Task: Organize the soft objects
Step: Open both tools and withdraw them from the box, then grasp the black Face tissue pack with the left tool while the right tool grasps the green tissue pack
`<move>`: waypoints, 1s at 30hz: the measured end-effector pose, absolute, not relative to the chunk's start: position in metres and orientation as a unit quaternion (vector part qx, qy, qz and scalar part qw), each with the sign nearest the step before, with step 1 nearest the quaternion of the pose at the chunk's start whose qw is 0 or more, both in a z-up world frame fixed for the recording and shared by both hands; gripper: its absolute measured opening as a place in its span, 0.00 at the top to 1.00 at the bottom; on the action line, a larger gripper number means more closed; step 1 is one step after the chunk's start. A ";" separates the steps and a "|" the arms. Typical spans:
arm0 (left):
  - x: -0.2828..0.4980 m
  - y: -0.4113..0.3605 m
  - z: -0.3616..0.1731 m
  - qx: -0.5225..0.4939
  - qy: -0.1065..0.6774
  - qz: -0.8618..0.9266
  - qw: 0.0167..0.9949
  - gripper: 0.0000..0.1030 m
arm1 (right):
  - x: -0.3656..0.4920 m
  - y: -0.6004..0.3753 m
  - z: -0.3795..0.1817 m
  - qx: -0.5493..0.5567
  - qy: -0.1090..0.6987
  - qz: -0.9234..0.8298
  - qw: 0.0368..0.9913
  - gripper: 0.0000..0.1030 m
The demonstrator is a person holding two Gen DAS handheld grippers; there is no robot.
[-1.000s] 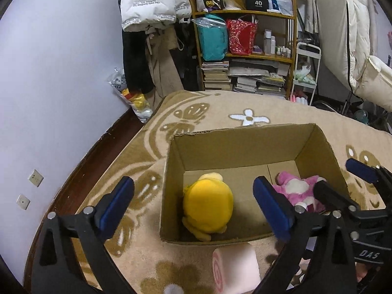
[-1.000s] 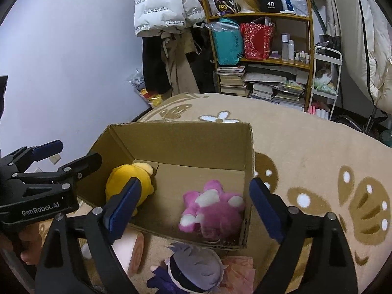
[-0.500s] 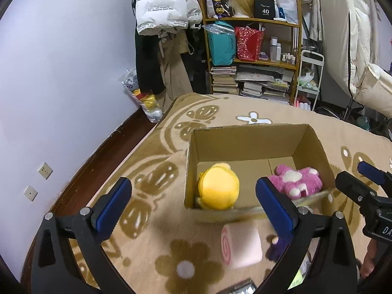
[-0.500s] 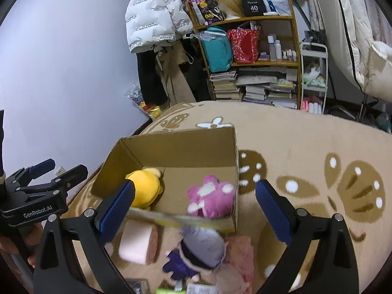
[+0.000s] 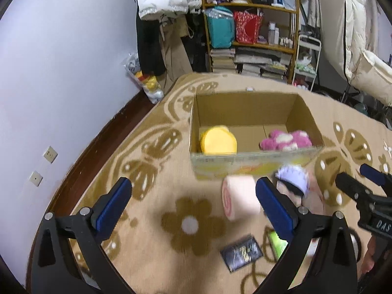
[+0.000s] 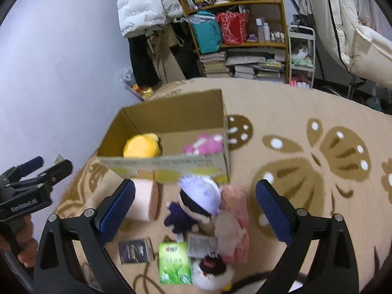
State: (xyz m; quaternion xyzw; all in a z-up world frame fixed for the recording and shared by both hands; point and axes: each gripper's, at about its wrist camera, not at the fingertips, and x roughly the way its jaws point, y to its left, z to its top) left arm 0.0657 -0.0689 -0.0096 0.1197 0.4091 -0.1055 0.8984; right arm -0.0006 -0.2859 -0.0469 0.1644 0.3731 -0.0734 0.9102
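An open cardboard box (image 5: pixel 245 166) (image 6: pixel 171 169) stands on the rug and holds a yellow plush (image 5: pixel 218 142) (image 6: pixel 142 145) and a pink plush (image 5: pixel 285 139) (image 6: pixel 203 144). In front of it lie a pink roll cushion (image 5: pixel 241 197) (image 6: pixel 144 202), a doll with pale purple hair (image 5: pixel 292 180) (image 6: pixel 198 197) and a pink soft toy (image 6: pixel 232 223). My left gripper (image 5: pixel 193 204) (image 6: pixel 36 171) is open and empty above the rug. My right gripper (image 6: pixel 196 210) (image 5: pixel 360 181) is open wide above the doll, holding nothing.
A dark packet (image 6: pixel 134 251), a green packet (image 6: pixel 174 262), a grey packet (image 6: pixel 202 246) and a white plush with a dark cap (image 6: pixel 213 272) lie on the patterned rug (image 6: pixel 306 147). A shelf of books and bags (image 5: pixel 252 36), hanging coats and the wall bound the far side.
Both grippers have pulled back from the box, which now looks smaller. The roll, the doll and the packets in front of it have come into view. The pink plush lies in the box.
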 end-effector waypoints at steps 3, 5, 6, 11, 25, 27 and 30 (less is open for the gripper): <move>0.056 -0.067 -0.018 0.125 0.431 -0.101 0.888 0.03 | -0.008 -0.286 -0.050 0.166 0.387 -0.082 0.903 0.00; 0.052 -0.064 -0.021 0.126 0.440 -0.100 0.884 0.03 | -0.013 -0.285 -0.053 0.171 0.397 -0.087 0.898 0.00; 0.050 -0.063 -0.022 0.126 0.442 -0.098 0.883 0.03 | -0.015 -0.284 -0.053 0.171 0.399 -0.088 0.897 0.00; 0.042 -0.059 -0.028 0.126 0.459 -0.093 0.874 0.03 | -0.026 -0.278 -0.058 0.174 0.414 -0.093 0.888 0.03; 0.043 -0.053 -0.063 0.112 0.540 -0.079 0.830 0.03 | -0.032 -0.270 -0.080 0.202 0.459 -0.064 0.863 0.30; 0.046 -0.052 -0.069 0.104 0.553 -0.079 0.823 0.03 | -0.031 -0.268 -0.085 0.205 0.468 -0.054 0.858 0.31; 0.050 -0.052 -0.076 0.097 0.568 -0.076 0.814 0.03 | -0.028 -0.264 -0.090 0.204 0.479 -0.043 0.853 0.31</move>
